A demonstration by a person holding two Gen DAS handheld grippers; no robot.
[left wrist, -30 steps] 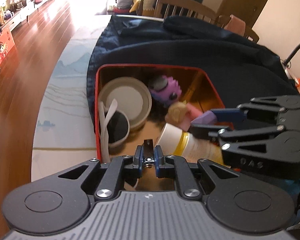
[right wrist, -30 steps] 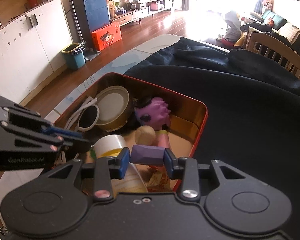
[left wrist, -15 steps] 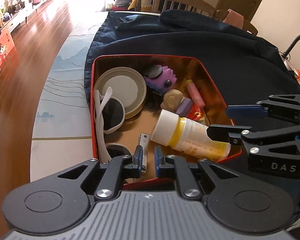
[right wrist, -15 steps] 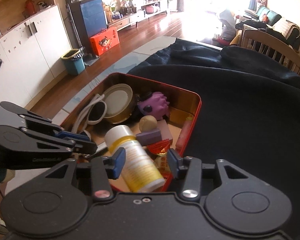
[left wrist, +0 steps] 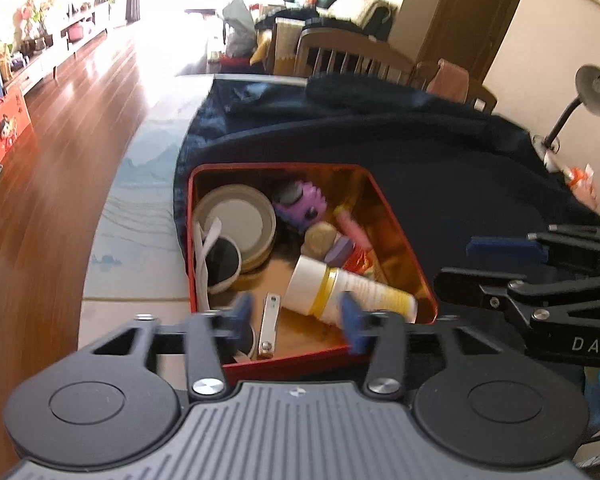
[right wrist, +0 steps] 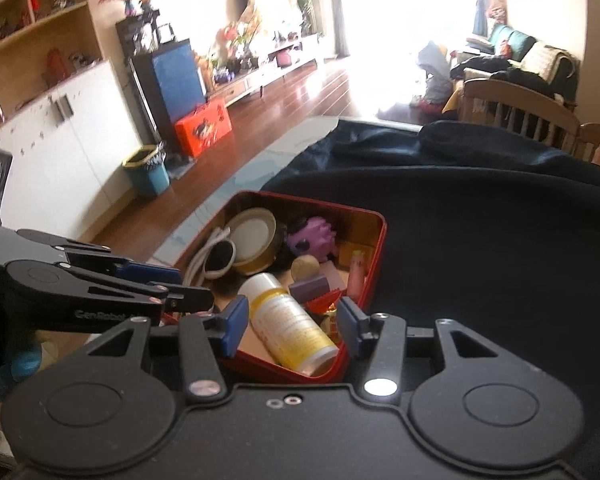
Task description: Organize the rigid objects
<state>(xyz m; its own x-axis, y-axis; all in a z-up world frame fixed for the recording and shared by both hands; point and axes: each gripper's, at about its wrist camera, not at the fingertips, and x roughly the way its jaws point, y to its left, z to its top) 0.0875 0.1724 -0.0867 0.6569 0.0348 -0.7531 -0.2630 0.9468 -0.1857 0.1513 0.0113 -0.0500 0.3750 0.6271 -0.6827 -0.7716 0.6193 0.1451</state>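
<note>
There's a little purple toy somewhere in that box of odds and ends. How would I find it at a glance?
Look at the red tin sitting on the dark blue cloth. At its far end, beside the round cream lid, lies the purple toy. It is the only knobbly, bumpy thing there, with dark spots on its side, unlike the smooth white bottle nearer the grippers.

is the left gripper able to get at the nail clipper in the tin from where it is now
Probably yes. The left gripper hangs open over the near end of the red tin, and the nail clipper lies flat and uncovered right below. The bottle lies close beside it, which may crowd one finger.
</note>
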